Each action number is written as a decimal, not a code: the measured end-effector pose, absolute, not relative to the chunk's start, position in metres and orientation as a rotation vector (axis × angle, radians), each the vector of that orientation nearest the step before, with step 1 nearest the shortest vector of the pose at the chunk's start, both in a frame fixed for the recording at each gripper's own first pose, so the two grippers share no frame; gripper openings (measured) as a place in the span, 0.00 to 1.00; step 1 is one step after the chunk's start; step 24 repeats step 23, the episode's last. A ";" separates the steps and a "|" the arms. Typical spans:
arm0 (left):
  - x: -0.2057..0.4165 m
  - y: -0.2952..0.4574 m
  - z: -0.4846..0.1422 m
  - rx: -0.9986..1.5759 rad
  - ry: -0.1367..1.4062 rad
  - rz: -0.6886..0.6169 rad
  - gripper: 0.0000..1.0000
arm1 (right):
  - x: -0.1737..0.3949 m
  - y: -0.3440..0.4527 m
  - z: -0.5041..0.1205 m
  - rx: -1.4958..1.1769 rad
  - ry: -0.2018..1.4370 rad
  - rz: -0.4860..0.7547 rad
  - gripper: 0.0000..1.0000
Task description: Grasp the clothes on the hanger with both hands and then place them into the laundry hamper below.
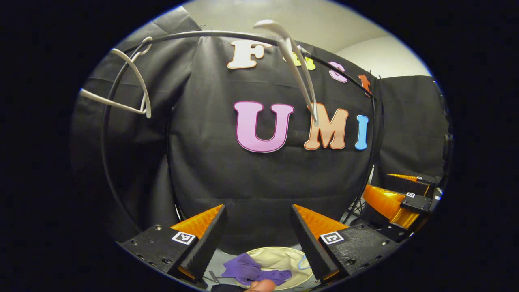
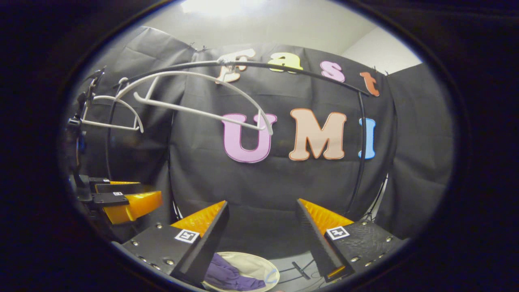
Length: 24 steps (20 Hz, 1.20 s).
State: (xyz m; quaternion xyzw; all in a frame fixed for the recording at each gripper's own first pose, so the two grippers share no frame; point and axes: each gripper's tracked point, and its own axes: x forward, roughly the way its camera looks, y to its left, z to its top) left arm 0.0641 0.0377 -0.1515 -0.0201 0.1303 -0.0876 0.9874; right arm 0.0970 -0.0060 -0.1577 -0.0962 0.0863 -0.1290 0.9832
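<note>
A purple garment (image 1: 253, 272) lies crumpled in the cream laundry hamper (image 1: 284, 259) below. My left gripper (image 1: 256, 247) stands open above it with nothing between its fingers. In the right gripper view the same purple garment (image 2: 227, 278) lies in the hamper (image 2: 253, 265), and my right gripper (image 2: 259, 243) is open and empty above it. A bare white hanger (image 1: 300, 69) hangs from the black rail (image 1: 219, 35); the same hanger (image 2: 202, 101) shows in the right gripper view. The right gripper (image 1: 399, 198) shows at the right of the left gripper view, the left gripper (image 2: 121, 198) at the left of the right one.
A second bare white hanger (image 1: 125, 87) hangs at the rail's left end, seen as a hanger (image 2: 115, 113) in the right gripper view too. The rail's black uprights (image 2: 362, 154) stand at each side. Cables (image 2: 298, 269) lie on the floor by the hamper.
</note>
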 end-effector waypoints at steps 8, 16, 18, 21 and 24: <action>0.044 0.037 -0.114 -0.009 0.167 -0.121 0.92 | 0.081 -0.012 -0.132 -0.170 0.105 -0.232 0.93; 0.034 -0.001 -0.109 0.033 0.159 -0.089 0.92 | 0.074 -0.012 -0.114 -0.114 0.078 -0.079 0.98; 0.035 -0.008 -0.109 -0.003 0.154 -0.074 0.92 | 0.068 -0.023 -0.109 -0.087 0.071 -0.077 0.94; 0.037 -0.022 -0.116 -0.013 0.190 -0.072 0.93 | 0.059 -0.035 -0.095 -0.059 0.027 -0.047 0.93; 0.041 -0.028 -0.114 -0.018 0.186 -0.058 0.93 | 0.052 -0.043 -0.091 -0.014 0.022 -0.028 0.94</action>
